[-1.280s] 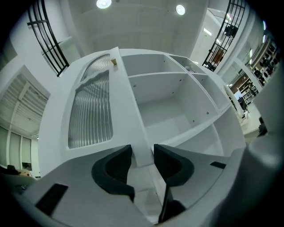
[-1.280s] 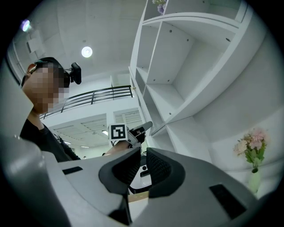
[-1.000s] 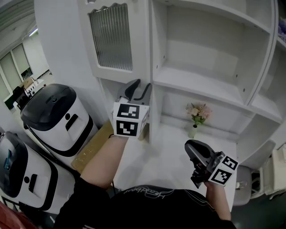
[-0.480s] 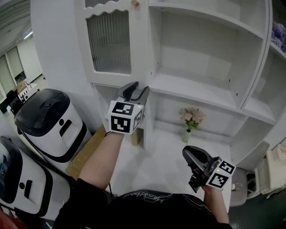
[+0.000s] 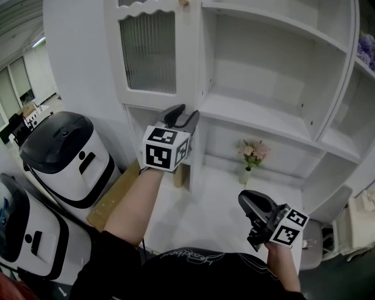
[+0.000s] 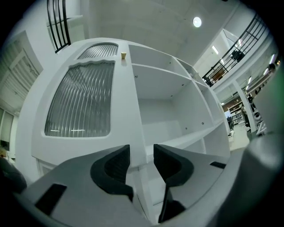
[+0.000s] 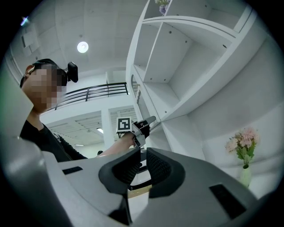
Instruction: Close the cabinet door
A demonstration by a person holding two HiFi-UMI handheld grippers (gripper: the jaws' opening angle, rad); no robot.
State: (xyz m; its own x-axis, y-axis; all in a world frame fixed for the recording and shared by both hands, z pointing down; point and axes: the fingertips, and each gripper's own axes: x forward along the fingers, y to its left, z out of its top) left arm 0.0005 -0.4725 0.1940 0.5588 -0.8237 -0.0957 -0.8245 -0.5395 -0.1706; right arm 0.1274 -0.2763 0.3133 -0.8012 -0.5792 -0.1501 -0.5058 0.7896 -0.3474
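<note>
The white cabinet door [image 5: 149,53] with a ribbed glass pane and a small wooden knob [image 5: 184,3] stands at the left of the open shelf unit [image 5: 263,123]. My left gripper [image 5: 183,115] is raised to the door's lower right corner. In the left gripper view the door [image 6: 80,106] fills the left half, and the left gripper [image 6: 142,153] is open by a narrow gap with nothing between its jaws. My right gripper [image 5: 251,202] hangs low over the white counter [image 5: 217,199]. The right gripper [image 7: 143,155] is shut on nothing, and its view shows the left gripper [image 7: 148,122] at the door.
A small vase of pink flowers [image 5: 252,155] stands at the back of the counter. Two white and black bins [image 5: 64,152] [image 5: 23,228] stand on the floor at the left, beside a flat cardboard piece [image 5: 114,193]. A chair [image 5: 328,222] is at the lower right.
The head view has shifted a little. My left gripper stays by the door's lower right corner and has edged slightly right. The right gripper has barely moved.
</note>
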